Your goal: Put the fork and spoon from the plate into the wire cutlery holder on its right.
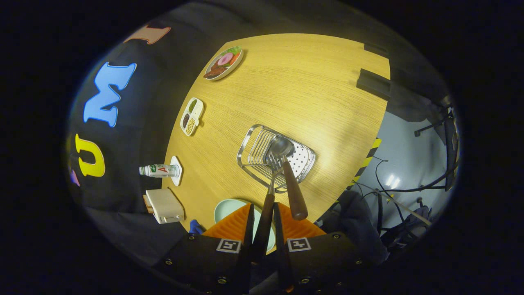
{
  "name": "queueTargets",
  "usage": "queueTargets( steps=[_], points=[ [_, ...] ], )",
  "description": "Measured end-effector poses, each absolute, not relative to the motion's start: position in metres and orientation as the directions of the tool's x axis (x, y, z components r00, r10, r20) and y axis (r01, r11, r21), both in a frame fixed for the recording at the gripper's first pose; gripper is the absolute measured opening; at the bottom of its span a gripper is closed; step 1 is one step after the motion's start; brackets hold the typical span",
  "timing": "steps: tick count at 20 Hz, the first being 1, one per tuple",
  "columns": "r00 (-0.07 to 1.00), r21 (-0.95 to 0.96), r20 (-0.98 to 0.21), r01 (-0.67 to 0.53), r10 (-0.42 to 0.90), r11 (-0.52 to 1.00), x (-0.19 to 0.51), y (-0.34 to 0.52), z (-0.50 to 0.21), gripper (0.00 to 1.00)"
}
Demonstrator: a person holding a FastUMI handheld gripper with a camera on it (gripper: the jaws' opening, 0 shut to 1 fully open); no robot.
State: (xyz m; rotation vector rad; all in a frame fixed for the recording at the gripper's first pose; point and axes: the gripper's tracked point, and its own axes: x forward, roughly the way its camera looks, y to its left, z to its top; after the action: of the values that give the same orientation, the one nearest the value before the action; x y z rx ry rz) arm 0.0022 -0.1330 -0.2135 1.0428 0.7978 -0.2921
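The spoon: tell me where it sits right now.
In the gripper view, the spoon rests in the wire cutlery holder, bowl inside, handle slanting out over the rim. It lies beside the fork, which the tool grips.

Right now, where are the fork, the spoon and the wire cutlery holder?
fork (267, 207): gripper view, on its dark handle between the fingers.
spoon (281, 146): gripper view, on its bowl in the holder.
wire cutlery holder (250, 137): gripper view, on its rim.
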Motion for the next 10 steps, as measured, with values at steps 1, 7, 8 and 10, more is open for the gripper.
queueTargets(
  steps=[1,7,8,10],
  points=[
    [0.704,0.672,-0.694,0.557,0.153,0.488,0.0024,-0.1323,-0.2081,0.3],
    [0.723,0.691,-0.676,0.553,0.145,0.466,0.0024,-0.132,-0.2028,0.87],
    [0.722,0.693,-0.675,0.554,0.148,0.461,0.0023,-0.1317,-0.2027,0.87],
    [0.723,0.696,-0.674,0.555,0.15,0.455,0.0009,-0.1305,-0.2028,0.87]
  ],
)
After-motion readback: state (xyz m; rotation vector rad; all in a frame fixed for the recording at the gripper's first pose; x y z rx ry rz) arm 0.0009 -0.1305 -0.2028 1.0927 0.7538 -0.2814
